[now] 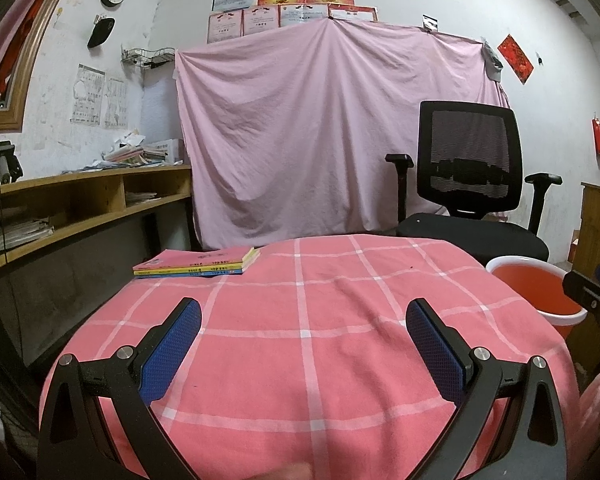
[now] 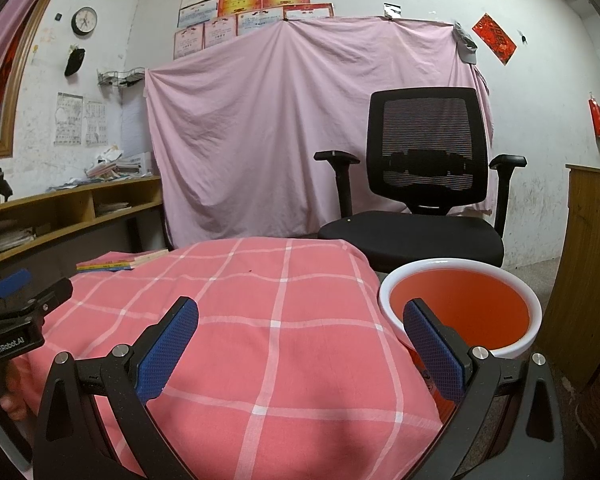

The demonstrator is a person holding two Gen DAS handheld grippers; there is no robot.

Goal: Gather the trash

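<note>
A red bin with a white rim (image 2: 459, 308) stands off the table's right side; it also shows in the left wrist view (image 1: 535, 292). My left gripper (image 1: 303, 344) is open and empty above the pink checked tablecloth (image 1: 300, 320). My right gripper (image 2: 300, 344) is open and empty over the table's right part (image 2: 260, 320), its right finger in front of the bin. No loose trash shows on the cloth. The left gripper also appears at the left edge of the right wrist view (image 2: 16, 312).
A stack of thin books (image 1: 198, 263) lies at the table's far left corner. A black office chair (image 2: 419, 184) stands behind the bin. A pink sheet (image 1: 331, 128) hangs on the back wall. Wooden shelves (image 1: 80, 204) run along the left; a wooden cabinet (image 2: 583, 264) stands right.
</note>
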